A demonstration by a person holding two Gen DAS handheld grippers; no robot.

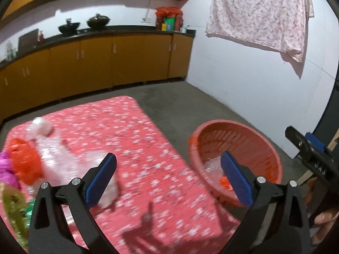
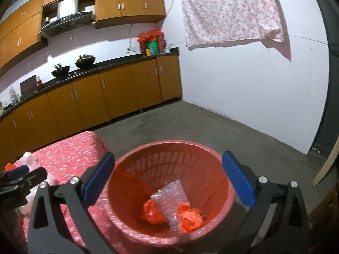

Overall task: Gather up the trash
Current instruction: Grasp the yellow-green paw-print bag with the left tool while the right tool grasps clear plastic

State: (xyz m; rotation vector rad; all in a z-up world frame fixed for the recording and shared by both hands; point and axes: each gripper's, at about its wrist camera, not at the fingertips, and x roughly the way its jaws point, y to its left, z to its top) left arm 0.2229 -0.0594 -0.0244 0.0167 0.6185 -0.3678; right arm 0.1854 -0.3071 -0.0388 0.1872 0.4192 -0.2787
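A red slatted basket [image 2: 224, 188] stands at the right end of a table with a red flowered cloth [image 1: 135, 139]. In it lie a piece of bubble wrap [image 2: 171, 199] and two crumpled red bags [image 2: 190, 218]. My right gripper [image 2: 169, 180] is open and empty above the basket. My left gripper [image 1: 169, 180] is open and empty over the cloth, between the basket [image 1: 269, 148] and a pile of trash at the left: bubble wrap [image 1: 61, 158], a white wad [image 1: 40, 127], a red bag [image 1: 23, 160], pink [image 1: 5, 165] and green [image 1: 12, 207] wrappers.
Orange cabinets [image 1: 95, 63] with a dark counter run along the far wall, with woks [image 1: 98, 21] and packages [image 1: 169, 19] on top. A flowered cloth [image 1: 260, 14] hangs on the white wall. Bare concrete floor [image 2: 201, 122] lies beyond the table.
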